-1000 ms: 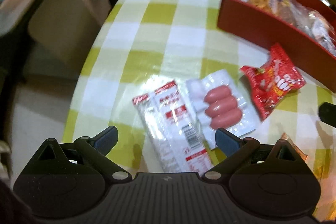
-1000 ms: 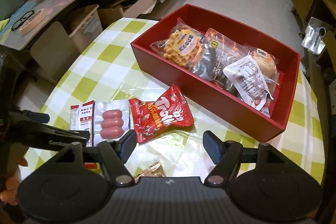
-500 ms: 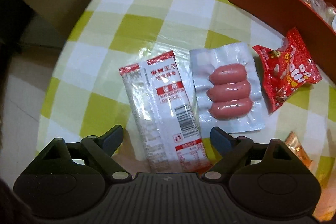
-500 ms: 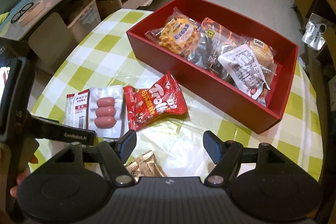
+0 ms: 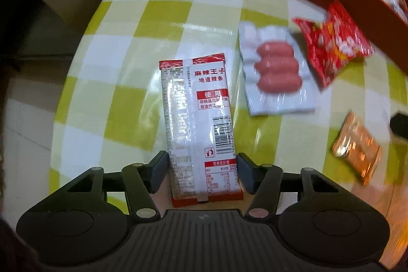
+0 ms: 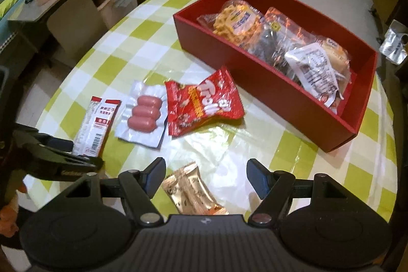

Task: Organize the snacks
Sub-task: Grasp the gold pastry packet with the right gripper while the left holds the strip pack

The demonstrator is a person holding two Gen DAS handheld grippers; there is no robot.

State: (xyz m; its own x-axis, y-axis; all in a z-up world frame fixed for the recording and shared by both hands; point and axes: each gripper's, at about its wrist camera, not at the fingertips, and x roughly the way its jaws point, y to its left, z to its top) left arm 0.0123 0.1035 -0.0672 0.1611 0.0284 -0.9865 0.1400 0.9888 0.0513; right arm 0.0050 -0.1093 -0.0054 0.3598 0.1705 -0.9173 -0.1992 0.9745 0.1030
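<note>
A: Where are our left tongs [image 5: 202, 171]?

B: Pointing down over the white-and-red strip packet [image 5: 197, 116] on the checked desk [image 5: 158, 14], jaws closing with the packet's near end between them; the pads sit right at its edges.

A: And the right tongs [image 6: 206, 176]?

B: Released, holding nothing, above the gold packet [image 6: 190, 193]. The sausage pack [image 6: 144, 114] and red bag [image 6: 201, 103] lie near the red box [image 6: 270, 83].

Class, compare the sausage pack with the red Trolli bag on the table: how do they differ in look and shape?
The sausage pack is flat, clear-and-white, showing three pink sausages; the Trolli bag is opaque red with white lettering, hiding its contents. The sausage pack lies smooth; the Trolli bag is puffed and crinkled. The Trolli bag lies nearer the red box. Both lie loose on the checked table, outside the box.
</note>
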